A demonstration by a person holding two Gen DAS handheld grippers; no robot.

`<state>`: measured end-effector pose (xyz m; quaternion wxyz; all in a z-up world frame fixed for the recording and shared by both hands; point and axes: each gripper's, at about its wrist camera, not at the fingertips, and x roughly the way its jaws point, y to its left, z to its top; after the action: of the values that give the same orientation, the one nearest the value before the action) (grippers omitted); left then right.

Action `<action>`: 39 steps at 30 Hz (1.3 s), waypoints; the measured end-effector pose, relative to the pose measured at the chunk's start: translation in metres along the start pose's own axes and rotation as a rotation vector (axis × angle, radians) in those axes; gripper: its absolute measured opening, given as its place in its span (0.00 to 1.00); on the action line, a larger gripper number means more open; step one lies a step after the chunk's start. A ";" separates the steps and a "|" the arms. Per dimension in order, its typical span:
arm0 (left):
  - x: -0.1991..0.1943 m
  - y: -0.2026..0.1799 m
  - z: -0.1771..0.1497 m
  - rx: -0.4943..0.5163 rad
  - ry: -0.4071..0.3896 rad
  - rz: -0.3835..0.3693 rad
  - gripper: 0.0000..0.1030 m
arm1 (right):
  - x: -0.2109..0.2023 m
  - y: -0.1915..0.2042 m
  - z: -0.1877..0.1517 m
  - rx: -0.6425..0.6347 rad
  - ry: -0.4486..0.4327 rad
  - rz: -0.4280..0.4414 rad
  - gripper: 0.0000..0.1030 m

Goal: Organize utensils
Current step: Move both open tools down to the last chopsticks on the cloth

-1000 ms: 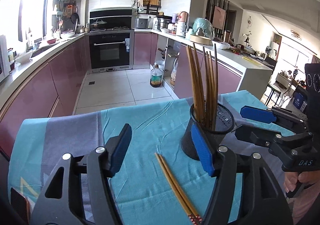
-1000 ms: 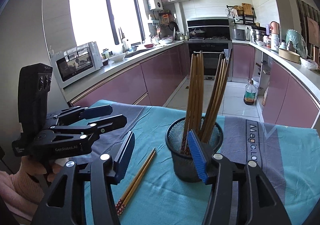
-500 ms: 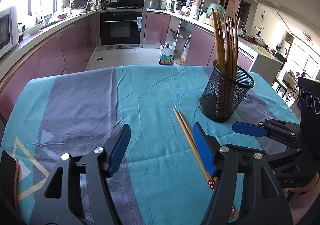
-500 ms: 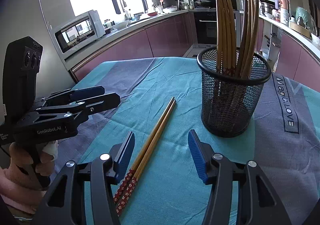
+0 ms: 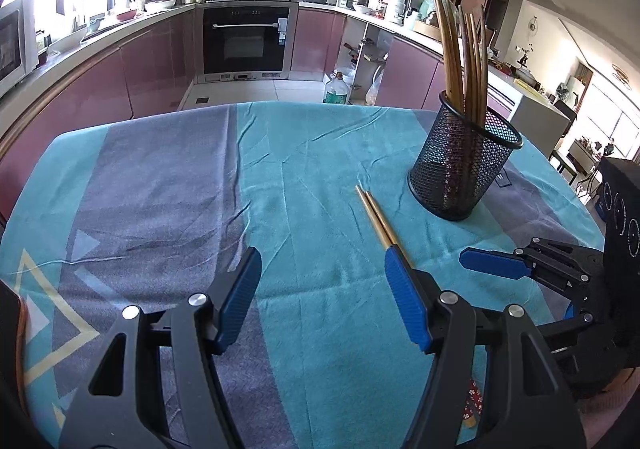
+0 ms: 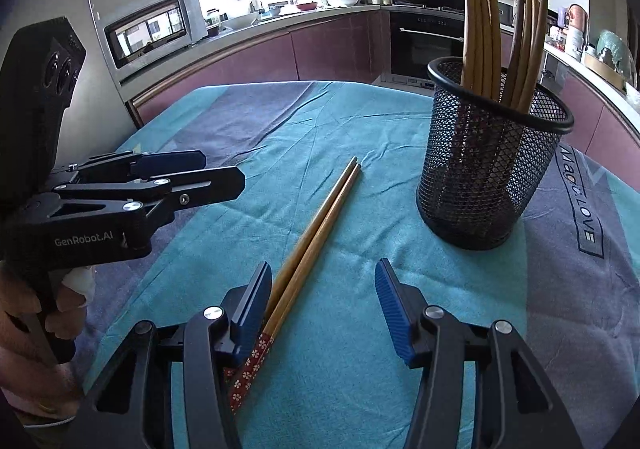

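pair of chopsticks (image 6: 316,227) lies flat on the teal-and-grey cloth (image 5: 168,185) over the desk, just left of the black mesh holder (image 6: 486,169) but apart from it. long axis runs diagonal: plain tips point up toward the far side of the desk, red flower-patterned handle ends point back toward the person. handle ends partly hidden in right wrist view, tucked behind the left finger (image 6: 252,303) of the right gripper (image 6: 322,303); can't tell if that pad touches them. in left wrist view most of the pair is covered by the left gripper's right finger (image 5: 404,303), only the tip half (image 5: 376,219) + a scrap of red pattern low down shows.

right gripper: jaws closing, w/ chopstick handles between them near the left pad, nothing clamped. left gripper (image 5: 322,297): jaws apart, empty, only cloth between them. hand (image 6: 36,333) holding the left gripper is cut off at frame edge.

holder stands upright, full of more chopsticks (image 6: 502,29), tips up, fanned out a bit; their lower ends blur behind the mesh. kitchen behind: oven (image 5: 246,39), purple cabinets, microwave (image 6: 150,31).
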<state>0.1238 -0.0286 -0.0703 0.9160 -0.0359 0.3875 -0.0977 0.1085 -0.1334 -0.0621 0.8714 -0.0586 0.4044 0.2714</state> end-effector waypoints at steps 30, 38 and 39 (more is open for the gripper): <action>0.014 -0.006 -0.011 0.043 0.053 -0.024 0.62 | 0.001 -0.008 -0.003 0.014 0.044 0.004 0.32; 0.024 -0.027 -0.014 0.117 0.084 -0.061 0.62 | 0.000 -0.027 -0.004 0.051 0.054 0.001 0.32; 0.026 -0.030 -0.014 0.130 0.094 -0.067 0.62 | -0.001 -0.029 -0.004 0.055 0.055 0.003 0.32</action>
<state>0.1274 -0.0633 -0.0943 0.8934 0.0155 0.4215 -0.1547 0.1204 -0.1598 -0.0677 0.8609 -0.0417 0.4355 0.2598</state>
